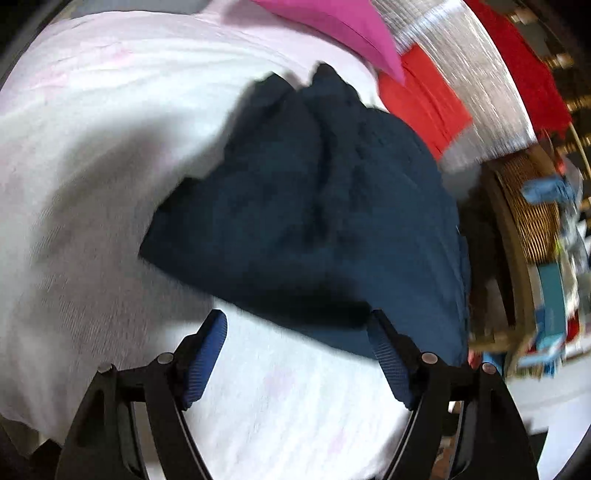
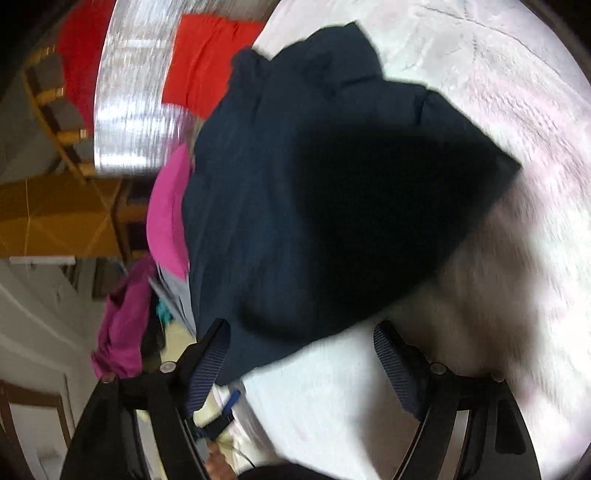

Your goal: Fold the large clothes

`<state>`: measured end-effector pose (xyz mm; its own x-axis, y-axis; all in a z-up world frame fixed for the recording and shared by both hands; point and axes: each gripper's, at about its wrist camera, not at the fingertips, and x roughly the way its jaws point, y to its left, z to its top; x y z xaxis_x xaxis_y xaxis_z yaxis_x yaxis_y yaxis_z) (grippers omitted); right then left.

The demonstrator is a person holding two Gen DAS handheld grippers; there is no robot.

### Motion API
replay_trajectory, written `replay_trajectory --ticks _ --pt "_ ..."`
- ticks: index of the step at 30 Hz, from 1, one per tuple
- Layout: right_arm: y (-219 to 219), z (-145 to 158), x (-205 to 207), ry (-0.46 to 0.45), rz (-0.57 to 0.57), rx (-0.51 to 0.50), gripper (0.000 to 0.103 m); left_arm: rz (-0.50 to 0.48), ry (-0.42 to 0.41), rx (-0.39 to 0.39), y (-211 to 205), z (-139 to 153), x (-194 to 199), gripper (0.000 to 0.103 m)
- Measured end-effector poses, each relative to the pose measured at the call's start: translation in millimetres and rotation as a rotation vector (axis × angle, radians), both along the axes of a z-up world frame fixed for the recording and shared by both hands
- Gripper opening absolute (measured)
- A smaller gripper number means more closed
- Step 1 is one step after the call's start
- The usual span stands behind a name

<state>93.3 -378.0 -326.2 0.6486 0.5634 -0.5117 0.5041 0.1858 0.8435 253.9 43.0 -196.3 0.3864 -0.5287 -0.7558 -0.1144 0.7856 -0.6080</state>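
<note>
Surface: we see a white cloth (image 1: pixel 92 166) covering the work area.
Navy garment (image 1: pixel 314 206): we note it lies bunched in a loose heap on the cloth, blurred in both views.
Neighbours: red fabric (image 1: pixel 424 103) and pink fabric (image 1: pixel 343 29) sit beyond it.
Left gripper (image 1: pixel 297 332): jaws spread wide, gripping nothing, at the heap's near edge.
Right gripper (image 2: pixel 301 343): jaws likewise wide apart, empty, just short of the heap.

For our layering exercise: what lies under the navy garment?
The navy garment rests on a white cloth that spreads past it on most sides. A pink item shows at one edge. Whatever sits directly beneath the garment is covered.
</note>
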Motion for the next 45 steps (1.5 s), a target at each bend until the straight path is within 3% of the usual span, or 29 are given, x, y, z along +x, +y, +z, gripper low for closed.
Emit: replay_trajectory --ticks 5,7,9,12,17,19,21,23,26,29,33,35,37,41,45 --pt "-9.3 1.5 17.5 -0.054 -0.112 -0.012 0.083 0.095 -0.022 -0.052 -5.5 -7.8 20.0 0.079" --pt "-8.2 4.4 27.2 -0.068 -0.112 -0.027 0.082 0.087 -0.053 -0.022 -12.9 0.3 27.3 0.079" --pt "-7.4 9.7 38.1 -0.083 -0.099 -0.066 0.067 0.082 -0.083 -0.007 -18.5 5.0 35.0 0.078" --pt "-7.1 18.4 55.1 -0.085 -0.091 -0.162 0.050 0.082 -0.125 0.030 -24.2 10.3 48.1 0.067" --pt "-8.1 45.5 82.2 -0.176 -0.076 -0.328 0.046 0.068 -0.175 0.020 -26.7 13.6 75.4 0.062" --pt "-6.8 44.1 96.5 -0.165 -0.059 -0.367 0.046 0.055 -0.163 0.049 -35.7 6.8 85.3 0.063" --pt "-11.6 25.3 107.7 -0.089 -0.027 -0.336 0.050 0.048 -0.116 0.076 -39.2 -1.0 86.1 0.068" --pt "-19.8 6.2 105.7 -0.033 -0.028 -0.202 0.053 0.045 -0.057 0.051 -34.8 -4.3 85.3 0.071" --pt "-29.7 6.1 98.1 -0.016 0.003 -0.095 0.056 0.011 0.009 0.015 -22.6 -3.6 85.7 0.075" --pt "-37.4 20.7 80.2 0.018 0.095 -0.158 0.061 -0.013 0.050 -0.030 3.0 -0.9 74.6 0.076" --pt "-68.5 33.9 43.1 -0.032 0.024 -0.168 0.067 0.052 0.004 0.009 44.7 11.7 59.8 0.078" --pt "-86.1 28.2 31.9 -0.021 -0.057 -0.163 0.079 0.118 -0.040 0.069 59.4 18.1 64.0 0.079" --pt "-96.7 24.0 36.3 0.004 -0.115 -0.187 0.080 0.140 -0.067 0.092 64.9 21.5 66.8 0.079" --pt "-114.5 19.3 50.4 0.009 -0.187 -0.232 0.083 0.088 -0.071 0.002 44.9 12.6 76.9 0.081" --pt "-119.9 -6.8 84.8 0.011 -0.140 -0.141 0.084 0.013 -0.085 -0.013 15.3 3.5 89.2 0.081"
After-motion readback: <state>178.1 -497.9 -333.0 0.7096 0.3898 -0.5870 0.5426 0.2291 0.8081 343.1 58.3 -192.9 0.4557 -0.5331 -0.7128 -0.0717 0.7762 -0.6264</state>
